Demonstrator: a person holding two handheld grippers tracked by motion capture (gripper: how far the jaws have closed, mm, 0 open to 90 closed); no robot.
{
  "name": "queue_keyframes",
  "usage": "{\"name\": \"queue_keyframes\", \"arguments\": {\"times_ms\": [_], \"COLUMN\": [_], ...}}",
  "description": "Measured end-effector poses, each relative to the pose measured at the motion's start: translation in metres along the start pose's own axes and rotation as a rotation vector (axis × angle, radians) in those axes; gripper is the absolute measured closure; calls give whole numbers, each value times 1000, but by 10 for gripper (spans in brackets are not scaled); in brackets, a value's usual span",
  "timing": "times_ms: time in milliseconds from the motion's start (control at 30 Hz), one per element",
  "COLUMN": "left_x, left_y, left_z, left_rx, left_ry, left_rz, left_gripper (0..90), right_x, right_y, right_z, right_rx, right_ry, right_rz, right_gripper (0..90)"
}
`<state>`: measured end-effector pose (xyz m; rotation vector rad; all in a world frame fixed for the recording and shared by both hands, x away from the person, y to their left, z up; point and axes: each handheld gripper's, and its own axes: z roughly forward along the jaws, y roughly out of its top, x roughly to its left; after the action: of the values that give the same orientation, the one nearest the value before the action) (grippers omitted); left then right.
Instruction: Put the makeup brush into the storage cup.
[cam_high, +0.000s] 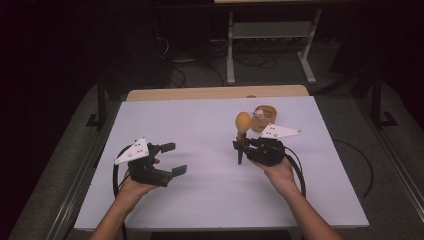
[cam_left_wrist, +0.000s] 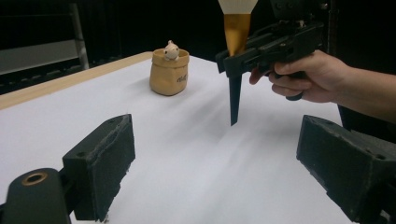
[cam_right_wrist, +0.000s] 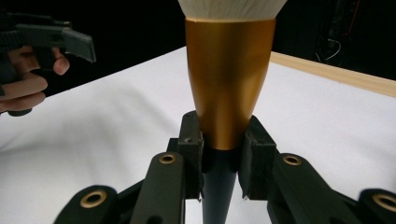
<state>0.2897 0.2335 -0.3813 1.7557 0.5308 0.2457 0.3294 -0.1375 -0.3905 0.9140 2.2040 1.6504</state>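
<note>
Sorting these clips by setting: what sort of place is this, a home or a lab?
Probably a lab or recording room: a bare white table under bright light, dark surroundings, loose cables on the floor and a metal frame stand behind.

The high view looks forward and down on the white table (cam_high: 200, 200) from above my side, far enough back to take in the floor behind it. The camera on my left gripper (cam_left_wrist: 210, 158) sits low over the table, facing across it toward my right gripper (cam_left_wrist: 261, 46) and the small pot (cam_left_wrist: 169, 72). The right gripper view stares close up at the brush (cam_right_wrist: 229, 88) and, beyond it, my left hand (cam_right_wrist: 23, 79).
</note>
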Motion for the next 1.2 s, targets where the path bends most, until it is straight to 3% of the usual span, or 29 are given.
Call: {"name": "queue_keyframes", "arguments": {"times_ms": [600,767,900,1200], "left_x": [-6,-4,-3,-4], "left_y": [-24,-31,-35,-33], "left_z": [-24,-24,-21,-21], "left_rx": [4,-8,16,11], "left_ry": [34,42,43,34], "left_rz": [-34,-50,-29,-13], "left_gripper": [110,110,111,117], "right_x": [-8,-13,-18,-28], "right_y": [1,3,3,8], "right_z": [-9,-13,-16,-22], "right_rx": [-9,-13,-8,10], "right_ry": [-42,-65,-83,-121], "right_rz": [10,17,25,28], "right_gripper": [726,726,725,726]}}
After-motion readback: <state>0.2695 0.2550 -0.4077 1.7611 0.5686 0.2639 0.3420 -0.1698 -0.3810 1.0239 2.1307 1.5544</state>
